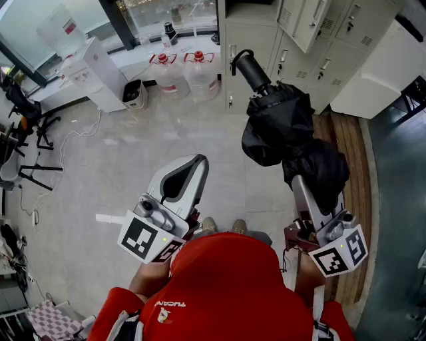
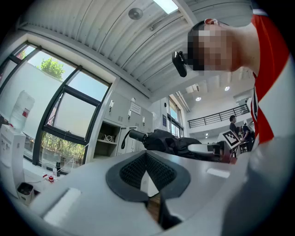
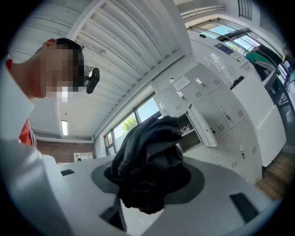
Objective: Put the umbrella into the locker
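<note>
A black folded umbrella (image 1: 286,133) is held nearly level in front of me, its fabric bunched and its black handle (image 1: 249,66) pointing toward the grey lockers (image 1: 293,60). My right gripper (image 1: 313,183) is shut on the lower, fabric end of the umbrella (image 3: 147,161). One locker compartment (image 3: 186,131) stands open with its door (image 3: 203,124) swung out; in the head view the handle sits just below that opening (image 1: 256,13). My left gripper (image 1: 190,170) hovers to the umbrella's left, shut and empty. The left gripper view also shows the umbrella (image 2: 170,140) off to its right.
A water dispenser (image 1: 100,73), a small bin (image 1: 133,93) and two large water bottles (image 1: 183,73) stand along the window wall. A tall white cabinet (image 1: 379,66) sits right of the lockers. Stands and cables (image 1: 26,140) crowd the left edge. A wooden strip (image 1: 353,166) runs along the right.
</note>
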### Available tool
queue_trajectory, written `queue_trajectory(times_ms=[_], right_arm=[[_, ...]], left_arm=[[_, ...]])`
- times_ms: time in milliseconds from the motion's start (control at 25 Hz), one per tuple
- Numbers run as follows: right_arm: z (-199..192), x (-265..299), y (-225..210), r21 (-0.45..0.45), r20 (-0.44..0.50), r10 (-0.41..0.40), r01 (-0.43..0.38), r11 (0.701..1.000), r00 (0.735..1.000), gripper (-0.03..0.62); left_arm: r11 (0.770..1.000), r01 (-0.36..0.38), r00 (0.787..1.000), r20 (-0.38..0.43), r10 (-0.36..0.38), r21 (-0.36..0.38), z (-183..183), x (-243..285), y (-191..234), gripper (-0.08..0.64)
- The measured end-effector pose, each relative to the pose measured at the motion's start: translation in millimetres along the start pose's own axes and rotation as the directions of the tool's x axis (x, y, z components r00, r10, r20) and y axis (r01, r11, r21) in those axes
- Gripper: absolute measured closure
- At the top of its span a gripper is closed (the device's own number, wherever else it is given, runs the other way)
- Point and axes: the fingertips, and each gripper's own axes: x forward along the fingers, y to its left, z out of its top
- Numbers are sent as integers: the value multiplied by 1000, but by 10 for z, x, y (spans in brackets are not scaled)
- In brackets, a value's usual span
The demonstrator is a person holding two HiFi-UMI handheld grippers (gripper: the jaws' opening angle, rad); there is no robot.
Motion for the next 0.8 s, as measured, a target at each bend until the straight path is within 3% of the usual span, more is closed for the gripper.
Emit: queue_trajectory(times_ms=[800], right_arm=[[-97, 97, 147, 28, 2, -33, 32, 999, 999, 367]], left_arm=[[999, 28, 1000, -9, -28, -25, -86, -81, 164, 555]])
